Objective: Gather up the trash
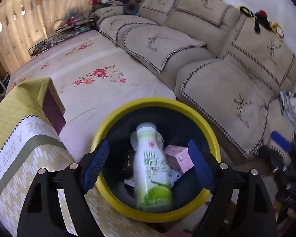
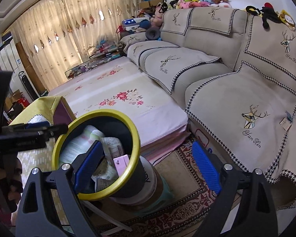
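Note:
A black bin with a yellow rim (image 1: pixel 116 116) stands beside the table; it also shows in the right wrist view (image 2: pixel 135 138). My left gripper (image 1: pixel 151 165) is open directly above the bin. A white and green drink bottle (image 1: pixel 153 169), blurred, is between the open fingers and over the bin, free of the pads. A pink carton (image 1: pixel 178 158) and paper scraps lie inside the bin. My right gripper (image 2: pixel 148 167) is open and empty, just right of the bin. The left gripper's body (image 2: pixel 27 136) shows at the bin's left edge.
A table with a yellow-green patterned cloth (image 1: pixel 19 142) is at the left. A low bed with a floral cover (image 2: pixel 118 90) lies behind the bin. A beige sofa (image 2: pixel 236 83) runs along the right. A patterned rug (image 2: pixel 183 187) covers the floor.

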